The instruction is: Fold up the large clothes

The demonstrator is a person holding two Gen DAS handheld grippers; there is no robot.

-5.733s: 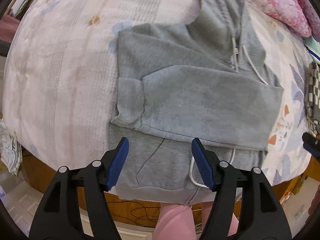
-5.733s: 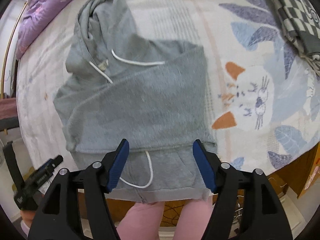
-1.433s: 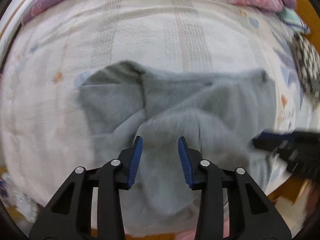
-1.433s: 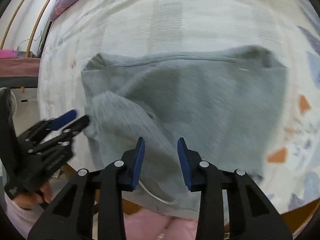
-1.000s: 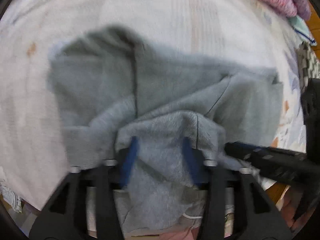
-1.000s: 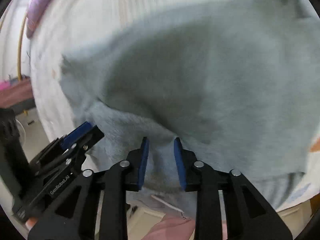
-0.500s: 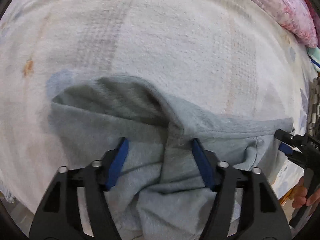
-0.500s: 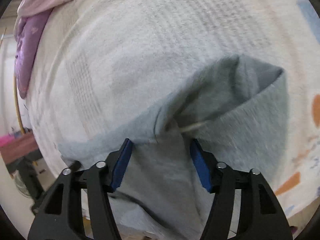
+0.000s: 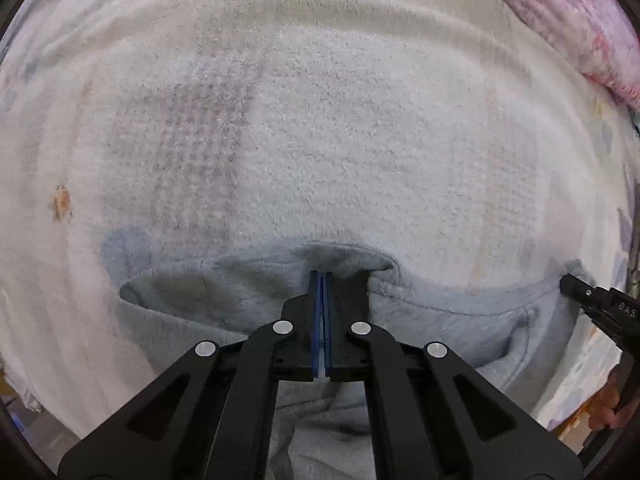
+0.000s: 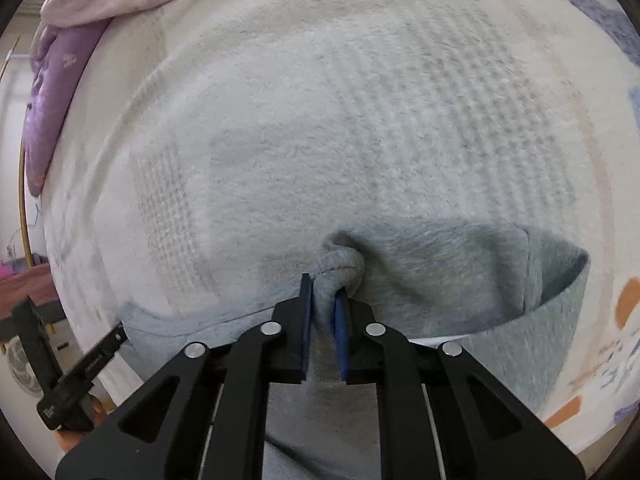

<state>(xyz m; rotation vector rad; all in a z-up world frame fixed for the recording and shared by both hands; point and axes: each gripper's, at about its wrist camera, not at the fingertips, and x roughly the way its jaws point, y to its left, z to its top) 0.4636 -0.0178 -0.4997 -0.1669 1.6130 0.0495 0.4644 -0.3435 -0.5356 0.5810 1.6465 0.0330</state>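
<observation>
A grey hoodie (image 9: 440, 320) lies folded on the bed, its far edge running across the lower part of both views. My left gripper (image 9: 322, 280) points straight down at that edge, blue pads pressed together, with the cloth puckered around the tips. In the right wrist view a bunch of the hoodie (image 10: 460, 280) bulges up between the pads of my right gripper (image 10: 322, 292), whose jaws are closing on it. Each gripper shows at the other view's rim: the right gripper (image 9: 568, 282) at the hoodie's right corner, the left gripper (image 10: 118, 336) at its left corner.
A fluffy white blanket (image 9: 320, 120) covers the bed beyond the hoodie. A pink quilt (image 9: 580, 20) lies at the back right, and a purple pillow (image 10: 52, 92) at the bed's left side. A hand (image 9: 608, 408) shows at the lower right.
Both grippers have come lower and closer to the hoodie's far edge. Their jaws, wide apart half a second ago, have closed onto the cloth.
</observation>
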